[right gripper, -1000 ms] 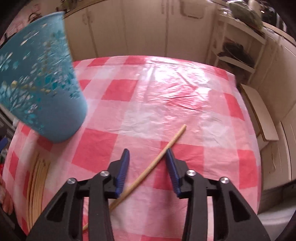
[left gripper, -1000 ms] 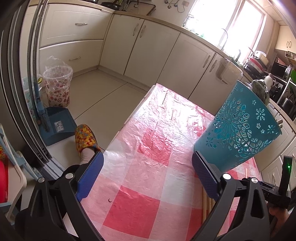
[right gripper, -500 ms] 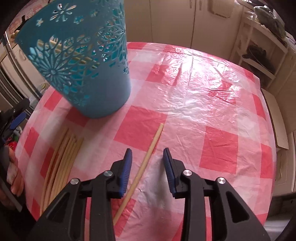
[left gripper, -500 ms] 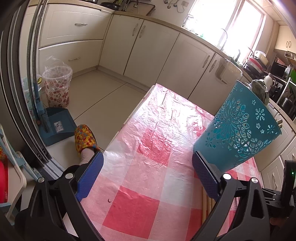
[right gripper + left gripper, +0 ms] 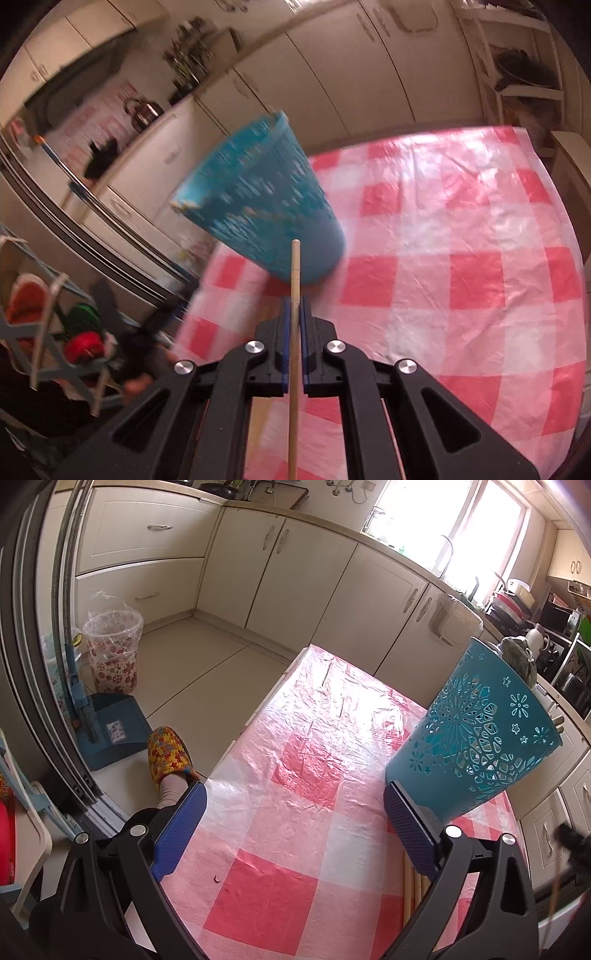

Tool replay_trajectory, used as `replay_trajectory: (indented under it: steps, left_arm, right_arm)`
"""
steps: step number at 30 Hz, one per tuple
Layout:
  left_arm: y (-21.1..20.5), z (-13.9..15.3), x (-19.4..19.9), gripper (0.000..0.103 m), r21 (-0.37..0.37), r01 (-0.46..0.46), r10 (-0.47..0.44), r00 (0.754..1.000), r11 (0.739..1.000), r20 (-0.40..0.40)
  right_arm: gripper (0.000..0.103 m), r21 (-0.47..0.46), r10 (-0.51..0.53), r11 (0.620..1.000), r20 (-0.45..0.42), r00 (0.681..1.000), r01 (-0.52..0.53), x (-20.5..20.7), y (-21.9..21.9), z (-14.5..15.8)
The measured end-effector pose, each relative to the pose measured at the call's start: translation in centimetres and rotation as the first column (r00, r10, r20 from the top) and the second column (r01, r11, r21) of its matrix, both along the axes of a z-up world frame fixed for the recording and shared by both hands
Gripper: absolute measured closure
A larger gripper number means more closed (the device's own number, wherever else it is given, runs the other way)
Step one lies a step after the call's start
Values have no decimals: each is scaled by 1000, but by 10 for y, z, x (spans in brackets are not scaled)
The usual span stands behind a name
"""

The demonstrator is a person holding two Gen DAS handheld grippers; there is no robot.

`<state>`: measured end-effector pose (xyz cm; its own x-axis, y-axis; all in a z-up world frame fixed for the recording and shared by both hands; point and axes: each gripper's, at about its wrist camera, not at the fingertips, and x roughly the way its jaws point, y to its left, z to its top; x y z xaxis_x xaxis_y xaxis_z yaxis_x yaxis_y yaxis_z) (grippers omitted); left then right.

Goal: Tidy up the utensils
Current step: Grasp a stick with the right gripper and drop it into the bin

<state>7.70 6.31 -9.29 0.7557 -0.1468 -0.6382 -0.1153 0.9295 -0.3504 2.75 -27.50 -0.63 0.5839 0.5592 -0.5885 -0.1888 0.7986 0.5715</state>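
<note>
My right gripper [image 5: 294,306] is shut on a long wooden chopstick [image 5: 295,266], lifted off the cloth, its tip in front of the teal cut-out holder [image 5: 258,206]. The holder [image 5: 476,734] stands upright on the red-and-white checked tablecloth [image 5: 303,760] and has sticks inside. My left gripper [image 5: 295,827] hovers open over the cloth, its right pad close beside the holder's base, nothing between its fingers. More wooden sticks [image 5: 413,890] lie on the cloth behind that right finger. The right view is blurred by motion.
Cream kitchen cabinets [image 5: 295,572] run behind the table. On the floor at left stand a flowered bin [image 5: 114,646] and a blue dustpan [image 5: 110,734]. A person's slippered foot [image 5: 168,753] is by the table edge. A rack [image 5: 48,332] stands left of the table.
The right gripper closed on the chopstick that lay on the cloth and lifted it, swinging toward the teal holder. The left gripper stayed still and open.
</note>
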Motion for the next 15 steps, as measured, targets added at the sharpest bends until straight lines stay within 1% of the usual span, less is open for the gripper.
replay_trajectory:
  steps: [1, 3, 4, 5, 6, 7, 8, 9, 10, 12, 13, 15]
  left_arm:
    - [-1, 0, 0, 10, 3, 1, -1, 1000, 1000, 0]
    - [-1, 0, 0, 10, 5, 0, 0, 1000, 1000, -1]
    - [-1, 0, 0, 10, 4, -1, 1, 1000, 1000, -1]
    - [-1, 0, 0, 10, 4, -2, 2, 1000, 1000, -2]
    - [0, 0, 0, 10, 3, -3, 3, 1000, 1000, -2]
    - [0, 0, 0, 10, 1, -3, 3, 1000, 1000, -2]
    - [0, 0, 0, 10, 0, -3, 3, 1000, 1000, -2]
    - [0, 0, 0, 10, -1, -3, 3, 1000, 1000, -3]
    - [1, 0, 0, 10, -1, -3, 3, 1000, 1000, -2]
    - [1, -1, 0, 10, -2, -3, 3, 1000, 1000, -1]
    - [1, -1, 0, 10, -3, -2, 2, 1000, 1000, 0]
    - [1, -1, 0, 10, -6, 0, 0, 1000, 1000, 2]
  right_arm:
    - [98, 47, 0, 999, 65, 998, -3, 1, -1, 19]
    - [98, 80, -23, 997, 179, 984, 8, 10, 3, 56]
    - [98, 94, -34, 996, 242, 970, 12, 18, 9, 73]
    - [98, 87, -65, 995, 308, 949, 39, 33, 15, 88]
    - [98, 78, -105, 994, 364, 925, 82, 42, 19, 100]
    - [98, 94, -135, 990, 404, 905, 106, 52, 25, 107]
    - [98, 99, -181, 983, 442, 879, 153, 56, 30, 112]
    - [98, 81, -225, 974, 480, 848, 213, 62, 37, 114]
    - [98, 63, -247, 966, 514, 821, 252, 70, 45, 114]
    - [98, -3, -289, 935, 569, 770, 354, 82, 59, 108]
    - [98, -23, -298, 924, 580, 758, 381, 89, 64, 101]
    - [97, -56, -320, 904, 572, 755, 425, 98, 67, 84]
